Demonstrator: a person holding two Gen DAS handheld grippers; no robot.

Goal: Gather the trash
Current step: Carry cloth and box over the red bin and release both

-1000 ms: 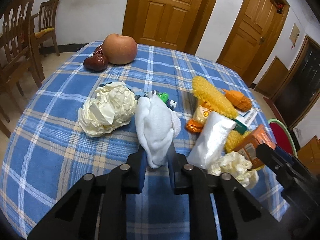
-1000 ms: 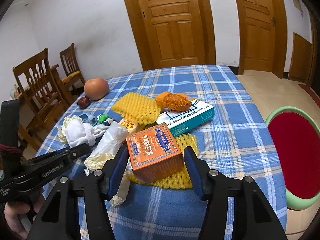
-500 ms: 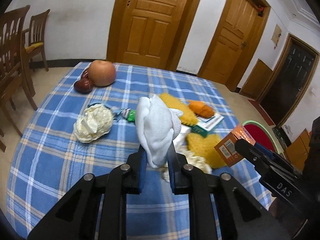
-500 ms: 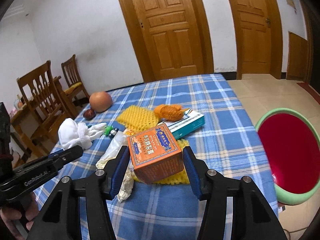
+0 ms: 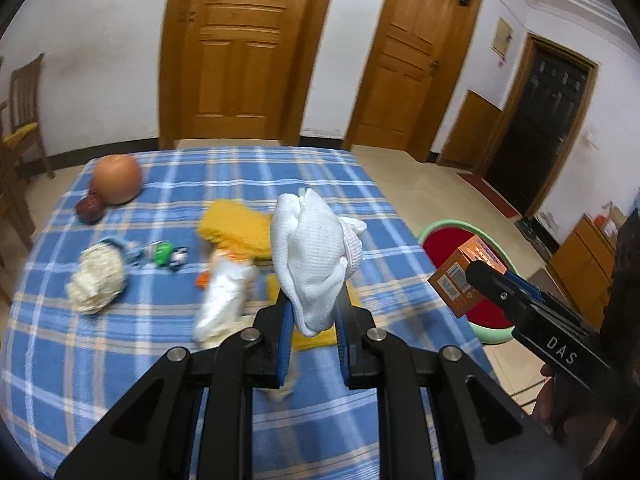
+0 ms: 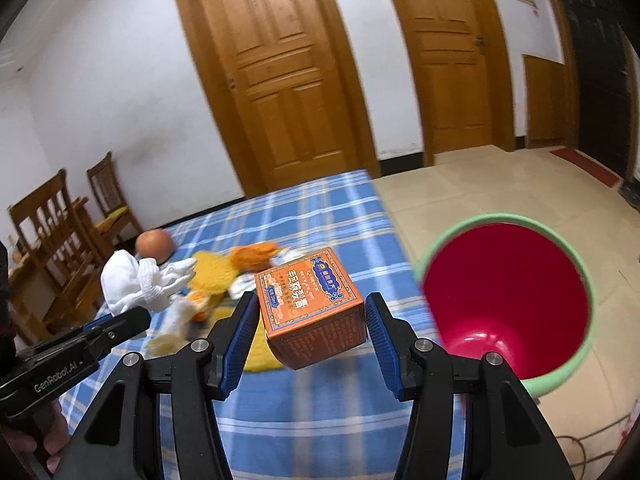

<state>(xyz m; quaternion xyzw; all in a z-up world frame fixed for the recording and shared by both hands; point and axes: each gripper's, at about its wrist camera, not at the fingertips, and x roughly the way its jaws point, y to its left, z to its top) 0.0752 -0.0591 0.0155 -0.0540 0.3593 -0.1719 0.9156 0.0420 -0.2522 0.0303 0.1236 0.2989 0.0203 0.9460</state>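
My left gripper (image 5: 313, 324) is shut on a white crumpled cloth wad (image 5: 312, 256) and holds it well above the table. The wad also shows in the right wrist view (image 6: 138, 282). My right gripper (image 6: 310, 322) is shut on an orange carton (image 6: 312, 308), held in the air near the table's right edge; the carton also shows in the left wrist view (image 5: 464, 276). A red bin with a green rim (image 6: 560, 240) stands on the floor right of the table, also in the left wrist view (image 5: 452, 226).
On the blue plaid tablecloth (image 5: 200, 176) lie yellow foam nets (image 5: 236, 226), a cream paper ball (image 5: 96, 280), a white plastic wrapper (image 5: 222, 300), small toys (image 5: 162, 254), an apple (image 5: 117, 179) and a dark fruit (image 5: 89, 208). Wooden chairs (image 6: 52, 232) stand left.
Both grippers have risen and swung right with their loads. The carton now hangs beside the red bin's mouth, and the bin looms larger in the right wrist view.
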